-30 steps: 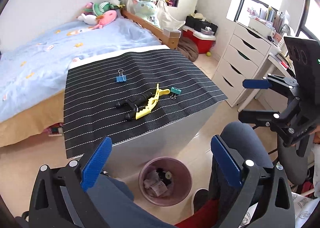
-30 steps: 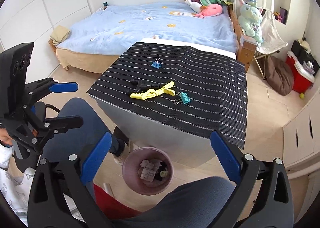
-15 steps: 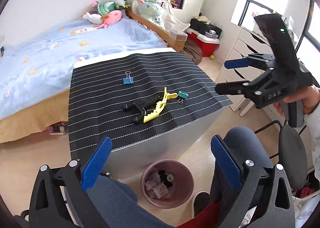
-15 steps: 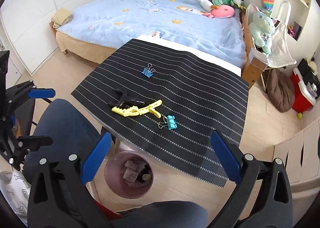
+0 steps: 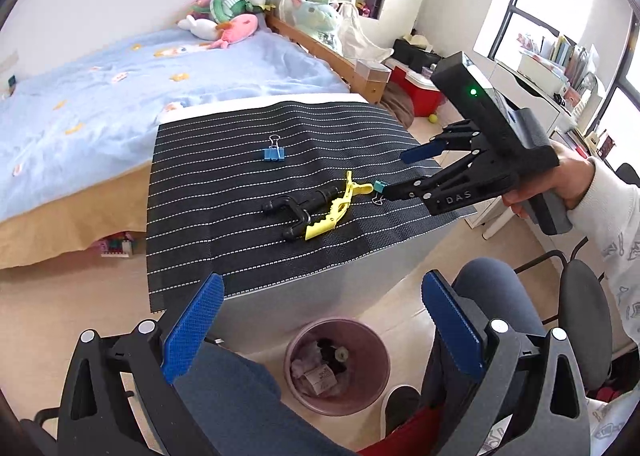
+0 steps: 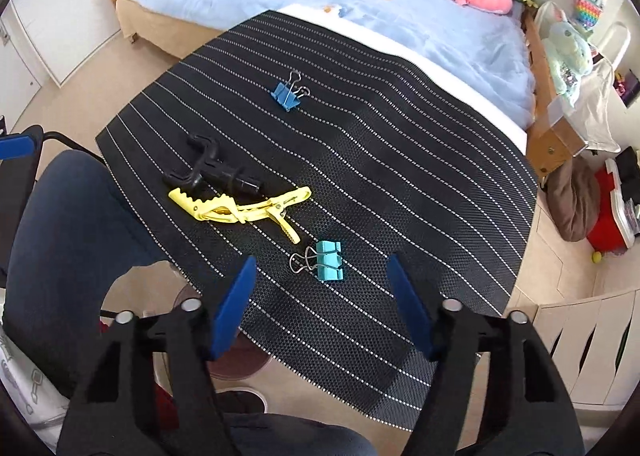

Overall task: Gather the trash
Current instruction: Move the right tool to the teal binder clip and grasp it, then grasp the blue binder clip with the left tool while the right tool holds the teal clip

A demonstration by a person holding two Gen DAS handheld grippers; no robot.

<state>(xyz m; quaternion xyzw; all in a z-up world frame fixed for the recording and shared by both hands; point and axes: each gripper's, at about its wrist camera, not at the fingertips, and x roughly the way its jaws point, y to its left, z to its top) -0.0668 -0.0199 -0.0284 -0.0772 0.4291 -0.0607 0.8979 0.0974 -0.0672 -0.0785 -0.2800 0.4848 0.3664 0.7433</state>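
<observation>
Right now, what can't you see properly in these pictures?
- Teal binder clip, left wrist view: mostly hidden behind the right claw.
- Pink bin, right wrist view: mostly covered by the table mat and the claw.
- Trash inside the bin, left wrist view: too small and dim to name.
- Left claw, right wrist view: cut off by the left edge.

Striped-mat table (image 6: 400, 160), binder clips (image 6: 330, 266), yellow clip (image 6: 244, 210)
</observation>
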